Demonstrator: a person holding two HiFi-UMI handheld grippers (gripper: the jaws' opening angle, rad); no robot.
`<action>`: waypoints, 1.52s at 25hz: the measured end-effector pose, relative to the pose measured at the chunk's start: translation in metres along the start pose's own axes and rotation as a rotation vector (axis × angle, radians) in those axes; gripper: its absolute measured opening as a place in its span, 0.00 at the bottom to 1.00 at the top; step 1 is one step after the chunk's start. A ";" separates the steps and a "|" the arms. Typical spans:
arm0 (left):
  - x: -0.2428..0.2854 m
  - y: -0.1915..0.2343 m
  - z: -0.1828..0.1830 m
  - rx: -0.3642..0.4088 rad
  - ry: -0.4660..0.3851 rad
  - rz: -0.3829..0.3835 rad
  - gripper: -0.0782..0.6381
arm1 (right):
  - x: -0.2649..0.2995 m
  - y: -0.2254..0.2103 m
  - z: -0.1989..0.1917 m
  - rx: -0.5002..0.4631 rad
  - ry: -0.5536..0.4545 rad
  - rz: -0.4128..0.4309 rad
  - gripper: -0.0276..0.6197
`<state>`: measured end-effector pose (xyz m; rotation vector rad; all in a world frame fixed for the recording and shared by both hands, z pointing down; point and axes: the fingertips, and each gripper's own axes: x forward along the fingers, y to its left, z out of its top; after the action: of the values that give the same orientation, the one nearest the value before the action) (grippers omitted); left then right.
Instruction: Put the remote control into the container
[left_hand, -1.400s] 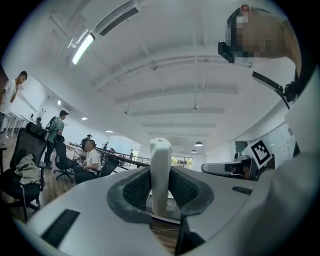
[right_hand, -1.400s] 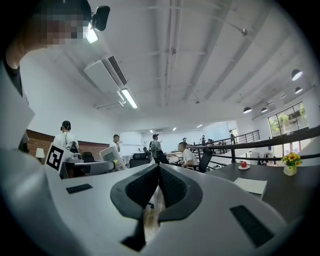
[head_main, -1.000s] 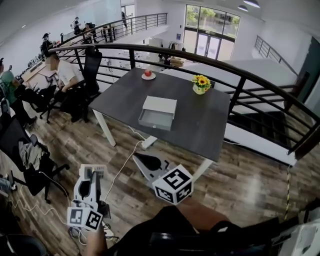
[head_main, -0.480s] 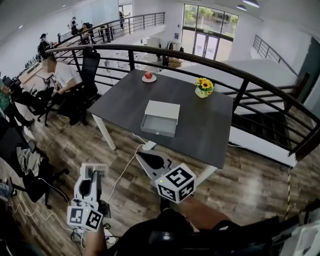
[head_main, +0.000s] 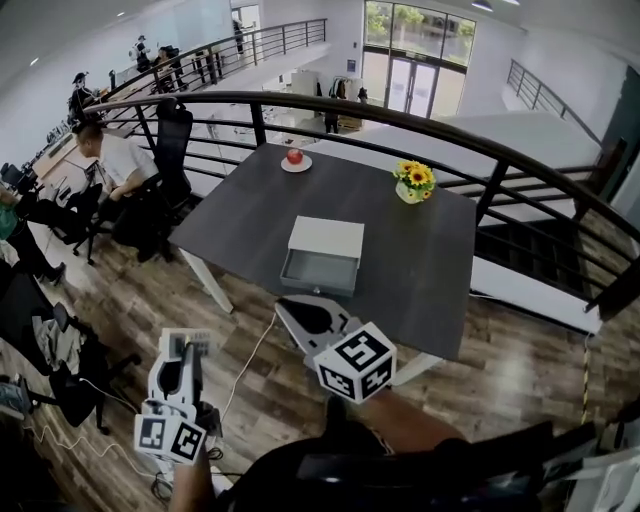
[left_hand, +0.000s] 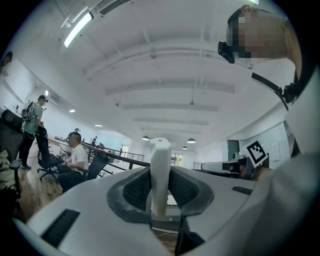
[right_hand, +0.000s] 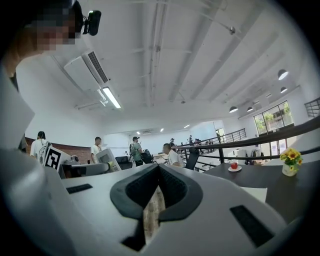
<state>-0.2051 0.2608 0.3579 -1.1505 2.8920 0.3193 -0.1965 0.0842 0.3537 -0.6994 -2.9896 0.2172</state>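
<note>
One remote control (left_hand: 160, 172), seemingly, in left hand-held gripper (head_main: 185, 345), table (head_main: 425, 250) nearer

White left tool (head_main: 186, 345) and right tool (head_main: 296, 310) bear black-and-white marker cubes (head_main: 357, 362); dark clothing (head_main: 400, 478).

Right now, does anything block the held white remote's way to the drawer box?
Nothing visible does. The white remote control is clamped in the left gripper; the white drawer box stands open; the right gripper hovers beside that path.
</note>
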 end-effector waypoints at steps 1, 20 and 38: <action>0.009 0.001 -0.001 -0.001 0.002 -0.002 0.26 | 0.003 -0.008 0.000 0.003 0.003 -0.002 0.05; 0.170 -0.021 -0.014 0.015 0.053 -0.024 0.26 | 0.037 -0.160 0.025 0.054 -0.012 0.008 0.05; 0.296 -0.044 -0.038 0.033 0.104 -0.197 0.26 | 0.035 -0.272 0.033 0.064 -0.036 -0.156 0.05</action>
<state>-0.3884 0.0210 0.3616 -1.4730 2.8244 0.2119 -0.3493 -0.1453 0.3636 -0.4585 -3.0366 0.3174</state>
